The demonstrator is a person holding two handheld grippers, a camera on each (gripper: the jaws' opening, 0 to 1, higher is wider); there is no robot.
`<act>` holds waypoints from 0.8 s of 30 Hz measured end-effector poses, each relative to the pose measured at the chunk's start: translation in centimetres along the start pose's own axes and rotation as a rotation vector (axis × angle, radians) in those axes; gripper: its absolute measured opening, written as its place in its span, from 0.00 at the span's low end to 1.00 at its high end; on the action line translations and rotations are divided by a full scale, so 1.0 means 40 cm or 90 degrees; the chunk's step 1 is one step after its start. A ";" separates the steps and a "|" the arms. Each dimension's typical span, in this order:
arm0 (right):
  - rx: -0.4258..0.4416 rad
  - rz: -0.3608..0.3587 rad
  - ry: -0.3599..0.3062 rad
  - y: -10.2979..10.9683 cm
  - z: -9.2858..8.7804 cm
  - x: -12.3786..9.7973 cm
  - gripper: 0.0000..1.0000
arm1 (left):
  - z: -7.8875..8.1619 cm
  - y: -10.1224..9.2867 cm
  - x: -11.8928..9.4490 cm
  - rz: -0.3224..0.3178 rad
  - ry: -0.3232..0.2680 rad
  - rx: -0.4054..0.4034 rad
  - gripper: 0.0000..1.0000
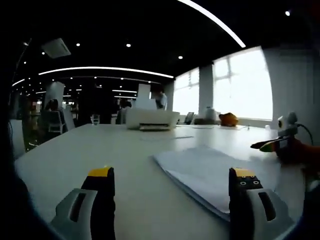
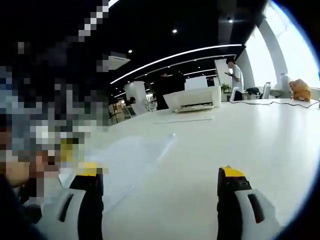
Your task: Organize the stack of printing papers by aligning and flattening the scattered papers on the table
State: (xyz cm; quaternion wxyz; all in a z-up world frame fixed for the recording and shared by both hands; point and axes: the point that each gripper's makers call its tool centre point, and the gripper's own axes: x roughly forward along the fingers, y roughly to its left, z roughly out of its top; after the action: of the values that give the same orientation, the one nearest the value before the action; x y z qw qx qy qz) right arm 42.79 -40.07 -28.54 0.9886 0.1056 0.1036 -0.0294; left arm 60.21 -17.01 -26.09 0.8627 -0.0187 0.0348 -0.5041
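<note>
A flat stack of white printing papers (image 1: 210,172) lies on the white table (image 1: 100,145), its near corner reaching under my left gripper's right jaw. My left gripper (image 1: 172,175) is open just above the table, jaws wide apart, nothing between them. The right gripper (image 1: 280,145) comes in at the right edge of the left gripper view, beyond the stack. In the right gripper view the same papers (image 2: 130,157) lie to the left of my right gripper (image 2: 159,175), which is open and empty over bare table (image 2: 225,135).
A white printer (image 1: 151,119) stands at the table's far end, with a loose sheet (image 1: 167,136) in front of it. A glass (image 1: 95,119) stands far left, an orange object (image 1: 228,119) far right. A person (image 2: 235,75) stands behind the printer (image 2: 192,99); a cable (image 2: 272,103) runs across the table.
</note>
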 end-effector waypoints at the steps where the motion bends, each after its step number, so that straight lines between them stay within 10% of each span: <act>1: 0.000 -0.002 0.001 -0.002 -0.002 -0.008 0.90 | -0.001 -0.001 -0.009 0.000 0.000 0.000 0.97; 24: -0.015 -0.044 0.011 -0.069 -0.034 -0.182 0.90 | -0.028 -0.010 -0.152 -0.003 0.039 0.024 0.97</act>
State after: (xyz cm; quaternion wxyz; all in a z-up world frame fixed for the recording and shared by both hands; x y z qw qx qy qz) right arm 35.19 -42.20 -28.86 0.9872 0.0908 0.1162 -0.0615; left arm 56.80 -11.89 -26.95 0.8603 0.0128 0.0519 -0.5069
